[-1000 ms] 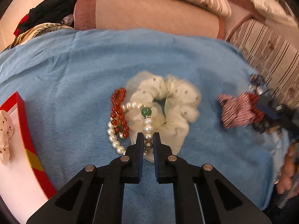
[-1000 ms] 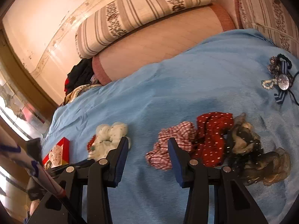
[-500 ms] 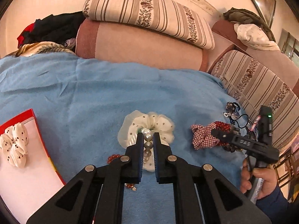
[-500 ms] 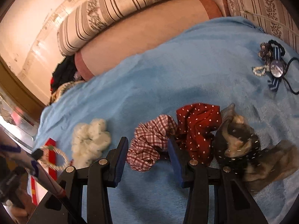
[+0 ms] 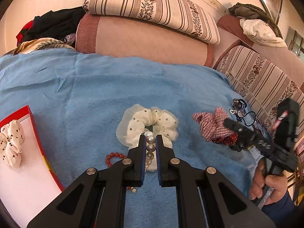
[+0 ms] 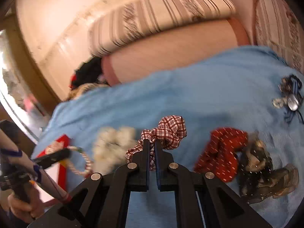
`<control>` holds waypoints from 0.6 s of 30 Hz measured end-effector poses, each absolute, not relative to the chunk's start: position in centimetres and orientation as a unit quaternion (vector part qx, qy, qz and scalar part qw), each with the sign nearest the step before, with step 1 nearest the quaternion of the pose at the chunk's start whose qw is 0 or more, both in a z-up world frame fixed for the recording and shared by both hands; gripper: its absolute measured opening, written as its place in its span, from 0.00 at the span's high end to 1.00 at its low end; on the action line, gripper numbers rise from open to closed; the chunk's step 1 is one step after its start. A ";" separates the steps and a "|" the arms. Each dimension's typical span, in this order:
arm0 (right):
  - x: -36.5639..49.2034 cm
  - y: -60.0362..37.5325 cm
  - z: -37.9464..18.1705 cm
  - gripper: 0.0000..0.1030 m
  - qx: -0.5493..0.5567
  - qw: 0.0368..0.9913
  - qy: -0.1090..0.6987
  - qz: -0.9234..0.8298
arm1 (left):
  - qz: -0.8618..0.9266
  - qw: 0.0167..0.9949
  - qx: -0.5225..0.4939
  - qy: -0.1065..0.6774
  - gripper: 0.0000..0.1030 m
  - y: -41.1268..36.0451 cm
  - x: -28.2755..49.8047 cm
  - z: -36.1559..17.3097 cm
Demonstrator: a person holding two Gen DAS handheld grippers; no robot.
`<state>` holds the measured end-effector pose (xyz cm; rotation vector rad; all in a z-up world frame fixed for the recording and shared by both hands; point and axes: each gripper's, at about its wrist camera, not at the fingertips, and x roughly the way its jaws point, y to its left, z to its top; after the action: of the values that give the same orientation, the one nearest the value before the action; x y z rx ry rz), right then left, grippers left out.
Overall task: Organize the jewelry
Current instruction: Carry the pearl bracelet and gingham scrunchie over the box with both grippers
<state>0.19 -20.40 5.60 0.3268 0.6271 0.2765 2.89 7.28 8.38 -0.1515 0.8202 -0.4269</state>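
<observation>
Blue blanket: my left gripper clamps pearl bracelet, right gripper clamps checked scrunchie; red-box at nine o'clock, pearls may slip.

Striped pillow on bolster — blue blanket below.

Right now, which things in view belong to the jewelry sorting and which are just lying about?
Part of the job:
- pearl bracelet, clamped in the left gripper
- checked scrunchie, clamped in the right gripper
- red bead bracelet
- cream dotted scrunchie
- red box

Lying about:
- striped pillow
- dark clothes
- blue blanket
</observation>
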 end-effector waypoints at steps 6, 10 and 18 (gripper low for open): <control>-1.4 -18.0 7.1 0.95 0.125 0.942 0.262 0.171 | -0.202 0.895 -0.072 0.392 0.91 7.3 2.9 8.5; -1.5 -17.0 6.8 0.95 0.117 0.940 0.265 0.178 | -0.199 0.896 -0.069 0.391 0.91 7.4 2.9 8.5; -1.7 -16.6 6.8 0.95 0.114 0.941 0.262 0.183 | -0.196 0.899 -0.064 0.387 0.91 7.3 2.7 8.8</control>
<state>-1.74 -16.57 6.83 0.2318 0.5356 0.3741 2.73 7.32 8.83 -0.1327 0.8018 -0.4068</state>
